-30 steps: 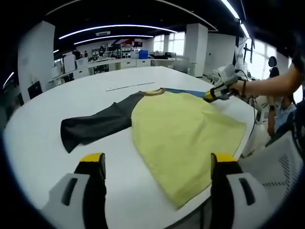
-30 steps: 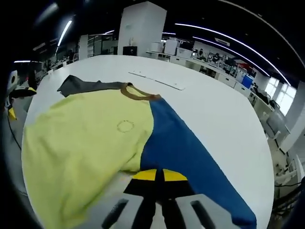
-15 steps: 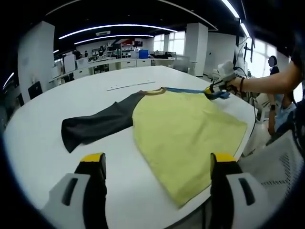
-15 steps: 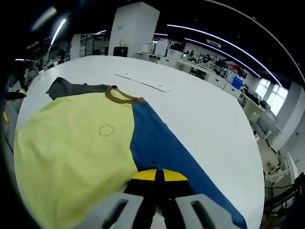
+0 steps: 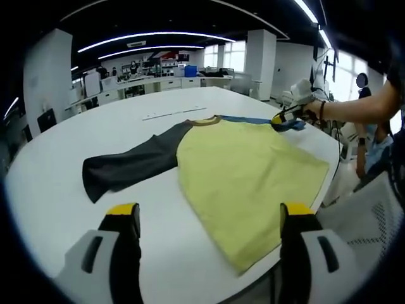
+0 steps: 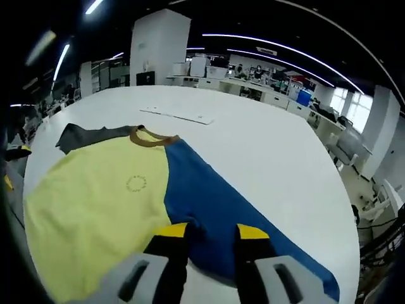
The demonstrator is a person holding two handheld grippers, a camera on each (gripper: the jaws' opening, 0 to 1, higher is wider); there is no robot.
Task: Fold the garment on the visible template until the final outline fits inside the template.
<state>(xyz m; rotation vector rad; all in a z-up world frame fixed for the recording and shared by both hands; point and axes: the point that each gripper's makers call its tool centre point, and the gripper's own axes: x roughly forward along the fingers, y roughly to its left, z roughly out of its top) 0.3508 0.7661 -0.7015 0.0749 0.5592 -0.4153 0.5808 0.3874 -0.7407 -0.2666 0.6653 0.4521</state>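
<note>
White tabletop (image 5: 57, 190), round and wide, carries the garment inside an open-plan office with desks and strip lights behind it. Nearest in the left gripper view, the left gripper (image 5: 209, 218) hangs with its jaws spread wide and nothing between them, just short of the hem of the shirt (image 5: 247, 177). From this gripper the yellow body runs away toward the brown collar (image 5: 204, 121), so the garment's long axis lies roughly along this gripper's line of sight, while the dark grey sleeve (image 5: 126, 168) stretches out flat to the left across the table. Farther off, at the far right edge of the shirt, the right gripper (image 5: 283, 123) sits at the blue sleeve (image 5: 253, 120). In the right gripper view, the right gripper (image 6: 212, 231) has its jaws parted, and the blue sleeve (image 6: 215, 202) lies under and between them; whether the pads touch the cloth cannot be told. The right gripper is judged the nearer tool for folding the blue sleeve inward across the yellow body. A pale flat strip (image 6: 177, 114) lies on the table beyond the collar, apart from the shirt.
</note>
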